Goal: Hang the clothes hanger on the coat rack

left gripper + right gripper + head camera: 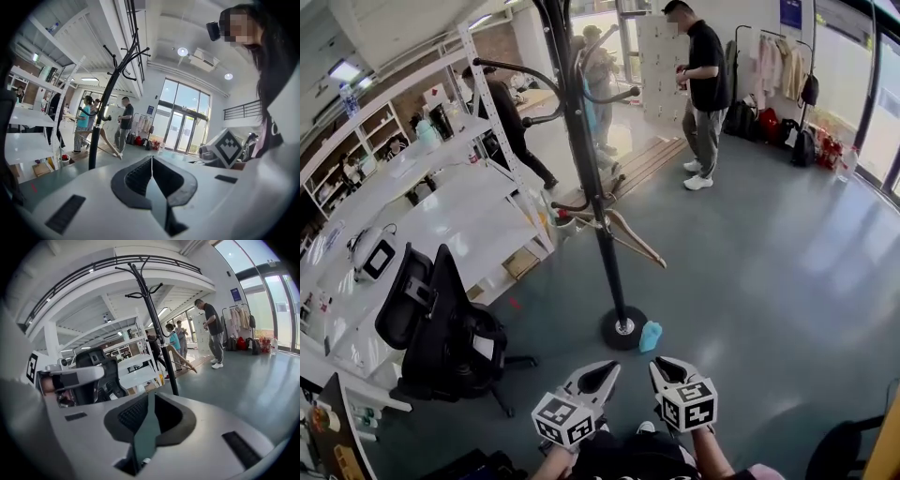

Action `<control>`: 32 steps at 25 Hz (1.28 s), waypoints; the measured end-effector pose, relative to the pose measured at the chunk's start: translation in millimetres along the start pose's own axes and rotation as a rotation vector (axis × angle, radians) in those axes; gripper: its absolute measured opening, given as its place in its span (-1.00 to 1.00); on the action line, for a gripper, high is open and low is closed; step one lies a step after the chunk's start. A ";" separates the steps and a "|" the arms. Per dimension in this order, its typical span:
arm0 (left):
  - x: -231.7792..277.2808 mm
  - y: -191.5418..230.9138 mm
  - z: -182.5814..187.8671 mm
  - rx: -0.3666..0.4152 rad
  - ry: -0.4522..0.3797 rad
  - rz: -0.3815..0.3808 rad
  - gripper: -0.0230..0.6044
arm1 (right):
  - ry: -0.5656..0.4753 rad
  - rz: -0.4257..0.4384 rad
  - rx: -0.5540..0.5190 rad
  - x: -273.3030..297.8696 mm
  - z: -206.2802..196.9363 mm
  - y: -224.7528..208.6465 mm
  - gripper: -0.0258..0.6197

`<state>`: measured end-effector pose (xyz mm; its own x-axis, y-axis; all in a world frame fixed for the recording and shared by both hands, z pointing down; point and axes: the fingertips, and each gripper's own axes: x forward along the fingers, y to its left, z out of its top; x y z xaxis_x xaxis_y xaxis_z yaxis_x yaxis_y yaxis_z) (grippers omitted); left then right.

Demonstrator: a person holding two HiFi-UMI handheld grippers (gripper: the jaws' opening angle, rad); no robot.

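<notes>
A black coat rack stands on a round base on the grey floor ahead of me. A wooden clothes hanger hangs tilted from one of its low hooks, about halfway up the pole. Both grippers are low and near me, short of the base and apart from the rack. The left gripper is shut with nothing in it, and the right gripper is likewise shut and empty. From the left gripper view the rack and hanger are far off. The right gripper view shows the rack and hanger too.
A black office chair stands left of the rack beside white tables and shelving. A small light-blue object lies by the base. A person stands at the back, others beyond the rack. A clothes rail is far right.
</notes>
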<state>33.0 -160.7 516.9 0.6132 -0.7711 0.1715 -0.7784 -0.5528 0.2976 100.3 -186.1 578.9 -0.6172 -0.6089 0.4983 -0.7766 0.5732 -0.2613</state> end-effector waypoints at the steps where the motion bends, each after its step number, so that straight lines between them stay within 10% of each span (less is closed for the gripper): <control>1: -1.4 -1.4 0.3 0.003 -0.003 -0.004 -0.91 | 0.002 0.002 -0.001 -1.9 -2.4 3.3 -0.75; 23: -199.9 42.3 -30.6 -0.018 0.003 -0.034 -0.91 | -0.005 -0.024 0.017 0.6 -58.7 204.1 -0.76; 32: -222.2 18.6 -52.6 -0.035 0.011 -0.143 -0.91 | 0.002 -0.134 0.037 -33.1 -95.2 224.8 -0.80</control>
<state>-110.6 17.0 533.7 0.7190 -0.6817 0.1352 -0.6780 -0.6452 0.3522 -41.8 15.1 582.4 -0.5073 -0.6777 0.5323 -0.8562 0.4662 -0.2225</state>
